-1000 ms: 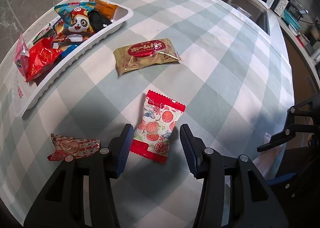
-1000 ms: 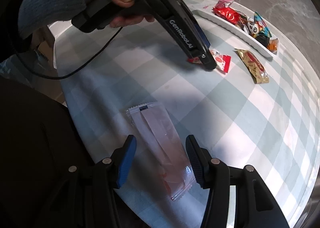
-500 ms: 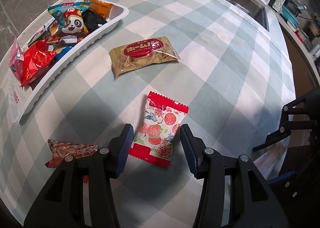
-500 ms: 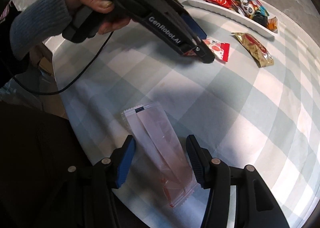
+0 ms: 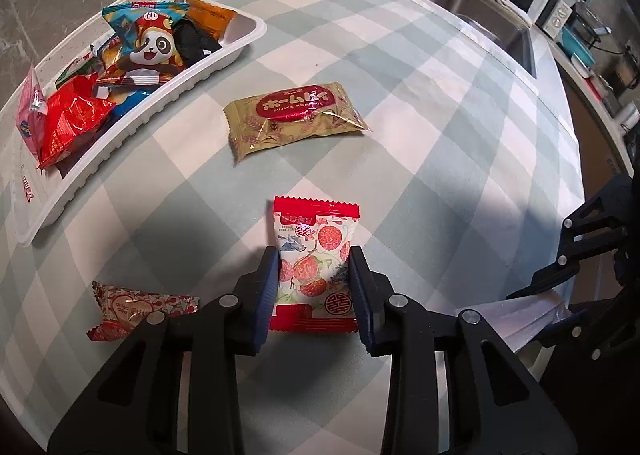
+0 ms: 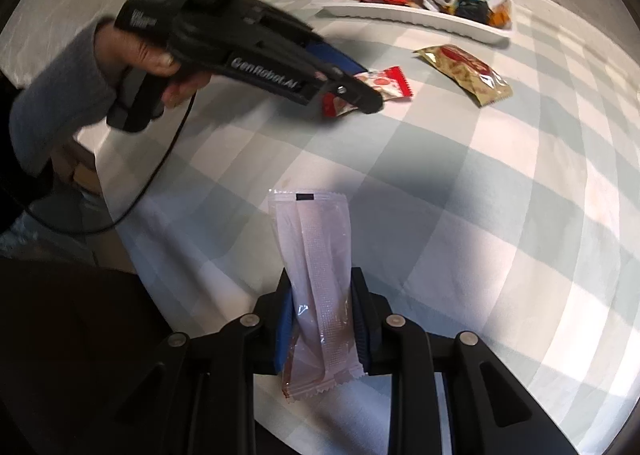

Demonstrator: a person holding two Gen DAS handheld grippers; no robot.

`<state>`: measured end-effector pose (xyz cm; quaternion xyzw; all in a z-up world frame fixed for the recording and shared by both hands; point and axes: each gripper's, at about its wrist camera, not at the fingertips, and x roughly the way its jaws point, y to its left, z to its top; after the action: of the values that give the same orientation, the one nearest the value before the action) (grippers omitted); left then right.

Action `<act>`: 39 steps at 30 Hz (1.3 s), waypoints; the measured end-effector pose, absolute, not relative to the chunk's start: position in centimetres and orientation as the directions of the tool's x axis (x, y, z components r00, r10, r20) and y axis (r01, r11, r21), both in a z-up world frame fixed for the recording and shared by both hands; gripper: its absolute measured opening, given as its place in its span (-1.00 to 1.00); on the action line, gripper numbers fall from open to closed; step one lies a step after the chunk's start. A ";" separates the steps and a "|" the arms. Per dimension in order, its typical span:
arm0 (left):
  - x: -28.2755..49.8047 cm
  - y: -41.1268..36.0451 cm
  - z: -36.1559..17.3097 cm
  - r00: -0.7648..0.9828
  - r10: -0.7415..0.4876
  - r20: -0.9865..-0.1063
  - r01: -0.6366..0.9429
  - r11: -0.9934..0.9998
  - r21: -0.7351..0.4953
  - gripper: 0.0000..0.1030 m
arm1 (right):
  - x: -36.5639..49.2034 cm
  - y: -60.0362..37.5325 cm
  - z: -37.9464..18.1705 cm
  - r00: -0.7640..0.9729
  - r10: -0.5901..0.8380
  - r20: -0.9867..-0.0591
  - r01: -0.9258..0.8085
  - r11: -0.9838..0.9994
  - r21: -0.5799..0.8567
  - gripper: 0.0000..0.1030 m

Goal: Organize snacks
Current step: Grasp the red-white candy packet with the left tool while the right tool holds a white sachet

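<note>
The left gripper point(image 5: 314, 287) has its jaws pinched on the red lychee-print packet point(image 5: 314, 267) at 6 o'clock on the checked bench point(image 5: 440, 115), the white tray point(image 5: 132, 111) lying toward 10 o'clock. The right gripper point(image 6: 320, 325) clamps a translucent sachet point(image 6: 318, 275) across its middle. Both are probably light, crinkly and slippery, so a mid-body grip suits them.

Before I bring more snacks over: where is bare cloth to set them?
Free: the checked cloth between the gold packet and the sink, and right of the lychee candy. Crowded: the white tray, heaped with packets.
</note>
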<state>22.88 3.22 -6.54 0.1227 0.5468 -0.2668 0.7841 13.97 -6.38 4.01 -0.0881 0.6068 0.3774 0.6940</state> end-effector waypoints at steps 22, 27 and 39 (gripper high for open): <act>21.6 5.5 -4.1 0.301 -0.351 -0.887 0.490 0.855 -0.171 -0.39 | 17.4 -9.5 5.5 0.025 0.560 -0.828 -0.422 0.757 0.499 -0.46; 21.3 6.0 -3.5 0.311 -0.357 -0.881 0.487 0.856 -0.175 -0.39 | 18.1 -9.6 5.5 0.033 0.577 -0.816 -0.398 0.756 0.519 -0.46; 20.8 6.8 -2.8 0.324 -0.369 -0.871 0.494 0.851 -0.177 -0.39 | 19.6 -9.3 5.3 0.055 0.591 -0.805 -0.365 0.762 0.534 -0.46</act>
<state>20.80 6.79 -2.81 0.0602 0.5168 -0.2659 0.8115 19.63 -9.31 5.33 0.0937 0.6018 0.3318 0.7203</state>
